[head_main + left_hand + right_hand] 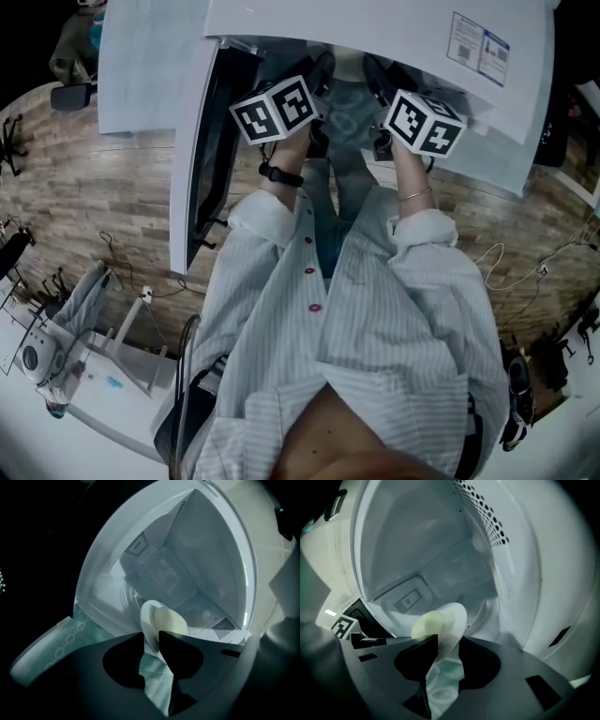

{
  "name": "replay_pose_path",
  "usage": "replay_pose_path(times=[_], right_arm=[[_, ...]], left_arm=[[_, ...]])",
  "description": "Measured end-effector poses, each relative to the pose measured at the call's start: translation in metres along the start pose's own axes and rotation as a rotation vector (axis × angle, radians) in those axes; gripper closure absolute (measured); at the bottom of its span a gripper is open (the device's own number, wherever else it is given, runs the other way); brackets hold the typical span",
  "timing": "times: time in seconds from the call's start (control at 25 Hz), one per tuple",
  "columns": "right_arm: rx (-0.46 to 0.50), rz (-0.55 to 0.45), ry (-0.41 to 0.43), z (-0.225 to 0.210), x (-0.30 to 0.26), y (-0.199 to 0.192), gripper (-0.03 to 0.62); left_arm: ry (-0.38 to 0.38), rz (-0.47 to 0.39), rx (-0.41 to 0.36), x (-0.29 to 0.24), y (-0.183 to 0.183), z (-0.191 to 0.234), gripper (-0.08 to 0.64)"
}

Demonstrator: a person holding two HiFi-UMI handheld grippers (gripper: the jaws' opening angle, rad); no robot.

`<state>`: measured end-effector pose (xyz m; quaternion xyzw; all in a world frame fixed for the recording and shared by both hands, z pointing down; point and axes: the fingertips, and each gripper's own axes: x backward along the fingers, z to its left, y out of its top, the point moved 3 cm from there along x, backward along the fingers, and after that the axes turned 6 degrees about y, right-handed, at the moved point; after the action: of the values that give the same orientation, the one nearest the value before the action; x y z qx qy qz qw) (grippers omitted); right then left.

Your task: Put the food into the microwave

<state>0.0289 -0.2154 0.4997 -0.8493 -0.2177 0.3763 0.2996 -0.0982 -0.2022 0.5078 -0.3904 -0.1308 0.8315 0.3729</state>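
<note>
A white plate [148, 620] carries a pale yellow round piece of food [169, 620] and stands just inside the open white microwave [375, 28]. My left gripper [151, 641] has the plate's rim between its dark jaws, which stand slightly apart from it. From the other side, my right gripper [448, 641] straddles the same plate [455, 618], with the food [426, 624] toward its left jaw; these jaws also look loose on the rim. In the head view only the two marker cubes show at the microwave's mouth; the jaws are hidden.
The microwave door [192, 169] hangs open at the left. A green patterned cloth [70, 637] lies below the microwave's front. The cavity's walls [197, 555] close in around the plate. A white table [84, 384] and cables sit on the wooden floor [112, 206].
</note>
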Motion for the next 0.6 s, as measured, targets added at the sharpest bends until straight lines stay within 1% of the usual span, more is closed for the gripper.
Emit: replay_pose_path(times=[0.16,0.28,0.6], right_arm=[[0.06,-0.003,-0.022,0.002,-0.0011,0.0039,0.448],[0.117,-0.002,-0.049,0.0024,-0.0027,0.0053,0.445],[0.149,-0.006,-0.062,0.0009,-0.0052,0.0065,0.434]], left_arm=[[0.014,-0.012,-0.011,-0.0008,0.0025,0.0012,0.465],[0.037,-0.01,-0.038,-0.0026,0.0035,0.0037,0.462],[0.06,-0.034,-0.082,-0.0019,0.0055,0.0026,0.462]])
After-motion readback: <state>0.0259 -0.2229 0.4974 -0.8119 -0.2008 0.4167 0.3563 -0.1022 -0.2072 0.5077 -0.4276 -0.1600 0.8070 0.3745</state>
